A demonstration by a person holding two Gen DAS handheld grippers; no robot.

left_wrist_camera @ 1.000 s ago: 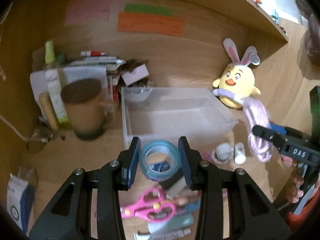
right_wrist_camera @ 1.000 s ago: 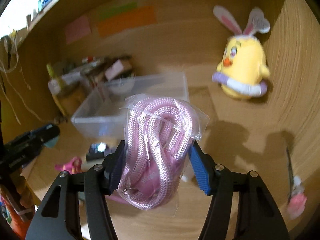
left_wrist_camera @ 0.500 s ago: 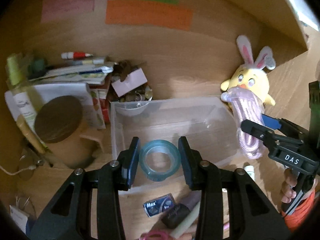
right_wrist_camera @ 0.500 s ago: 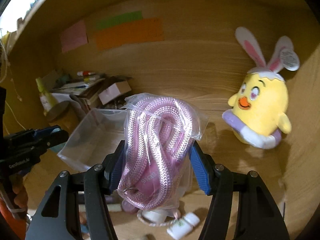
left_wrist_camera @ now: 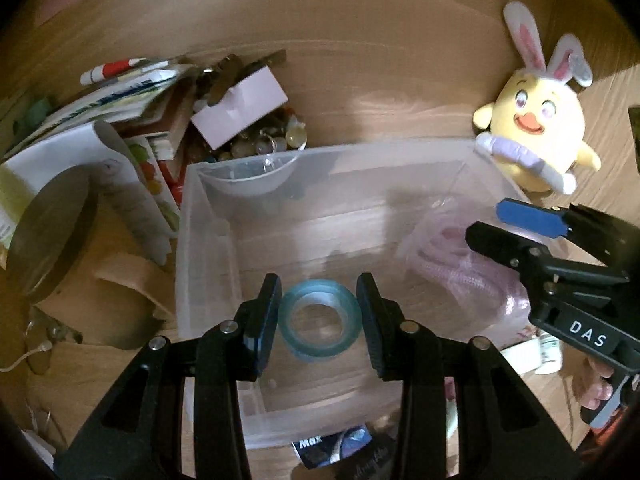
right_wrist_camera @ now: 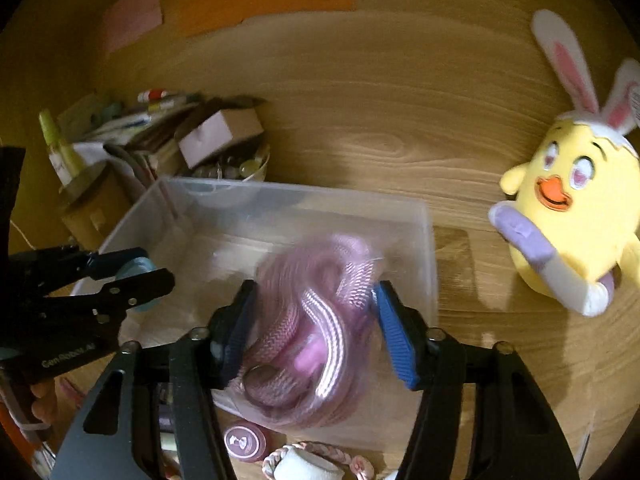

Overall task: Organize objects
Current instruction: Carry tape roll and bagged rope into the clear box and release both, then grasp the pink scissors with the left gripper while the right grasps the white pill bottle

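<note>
left gripper: fingers clamped on the teal tape roll, hanging over the near end of the clear bin, low centre of the left wrist view

right gripper: fingers closing, bagged pink rope between them but blurry; looks loose, can't swear the pads touch it

rope: over the bin's right half

bin: sits mid-frame on the wooden surface

plush chick: right of the bin, apart from it

clutter: box pile upper left

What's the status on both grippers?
Left gripper shut on teal tape roll over clear bin. Right gripper jaws closing, bagged pink rope between them, blurred; grip unclear. Nothing in the way.
</note>
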